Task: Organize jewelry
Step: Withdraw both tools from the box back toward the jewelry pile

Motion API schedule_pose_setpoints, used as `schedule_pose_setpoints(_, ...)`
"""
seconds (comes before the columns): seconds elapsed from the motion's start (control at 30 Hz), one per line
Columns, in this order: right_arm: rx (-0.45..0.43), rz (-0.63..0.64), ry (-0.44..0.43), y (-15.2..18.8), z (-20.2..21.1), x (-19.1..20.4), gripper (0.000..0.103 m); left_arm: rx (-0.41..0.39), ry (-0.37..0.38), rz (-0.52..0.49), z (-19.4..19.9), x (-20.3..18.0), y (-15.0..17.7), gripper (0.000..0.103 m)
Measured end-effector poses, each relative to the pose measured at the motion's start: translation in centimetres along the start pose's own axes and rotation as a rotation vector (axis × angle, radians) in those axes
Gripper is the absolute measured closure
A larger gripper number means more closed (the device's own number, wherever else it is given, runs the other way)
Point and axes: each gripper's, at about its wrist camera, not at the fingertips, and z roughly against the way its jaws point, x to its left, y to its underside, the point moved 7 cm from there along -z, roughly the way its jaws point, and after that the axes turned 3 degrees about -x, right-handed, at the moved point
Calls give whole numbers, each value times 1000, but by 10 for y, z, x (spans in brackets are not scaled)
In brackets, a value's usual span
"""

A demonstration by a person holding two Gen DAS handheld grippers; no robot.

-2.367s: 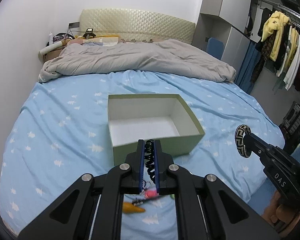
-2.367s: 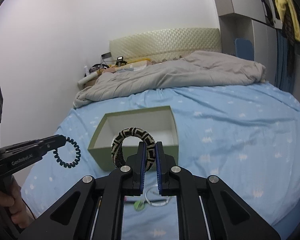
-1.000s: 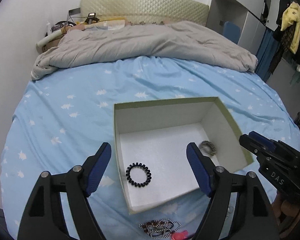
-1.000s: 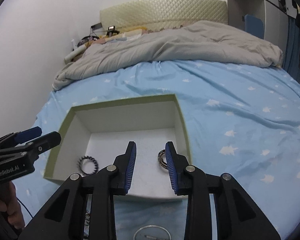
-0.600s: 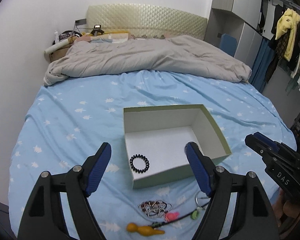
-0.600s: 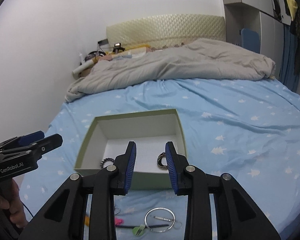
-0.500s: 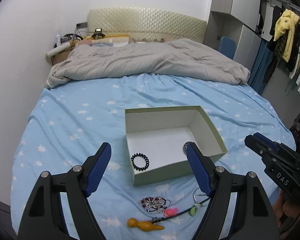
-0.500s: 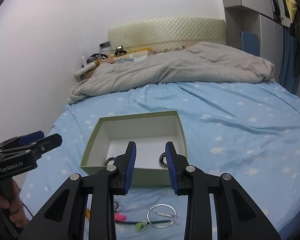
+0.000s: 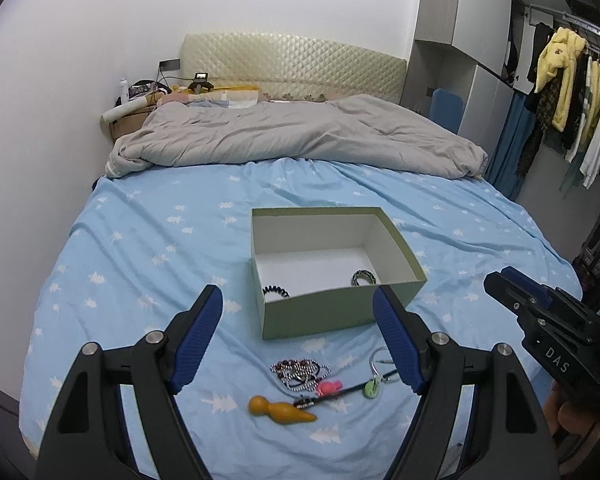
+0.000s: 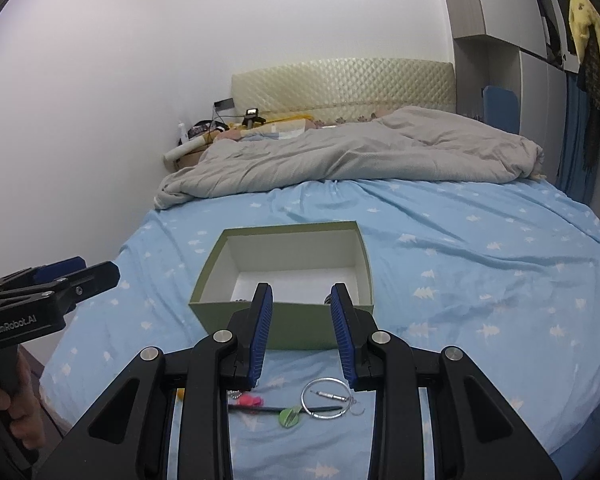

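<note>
An open green box (image 9: 340, 314) sits on the blue bed sheet. Inside it lie a black coil hair tie (image 9: 276, 291) and a patterned bangle (image 9: 363, 277). My left gripper (image 9: 298, 305) hovers short of the box, wide open and empty. My right gripper (image 10: 302, 294) is also back from the box (image 10: 210, 276), open by a narrow gap with nothing between its pads. On the sheet in front of the box lie a bead bracelet (image 9: 300, 372), a silver ring (image 10: 326, 396), a pink piece (image 9: 329, 387), a green piece (image 10: 290, 416) and a yellow wooden piece (image 9: 280, 410).
A grey duvet (image 9: 300, 140) is bunched across the far half of the bed. A white wall runs along the left, and a bedside stand with clutter (image 9: 140, 100) is at the far left. Clothes hang on a rack (image 9: 568, 92) at the right.
Both grippers let go of the hair tie and the bangle, which now lie in the box. Both then drew back and up, so the loose pieces on the sheet came into view.
</note>
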Motion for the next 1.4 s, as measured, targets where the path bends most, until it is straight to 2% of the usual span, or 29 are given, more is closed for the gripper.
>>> schedule_pose_setpoints(0.3,-41,23,-23,30,24,6,75,1,14,-1,13,-7,33,26)
schedule_pose_setpoints(0.7,-23,3,-17,78,41,-1,75,23,31,28,21,-9,75,26)
schedule_pose_setpoints(1.03,9,26,-5,131,48,-1,75,49,39,21,20,-11,102,26)
schedule_pose_setpoints(1.4,32,2,-5,145,37,-5,72,108,27,58,-1,2,125,26)
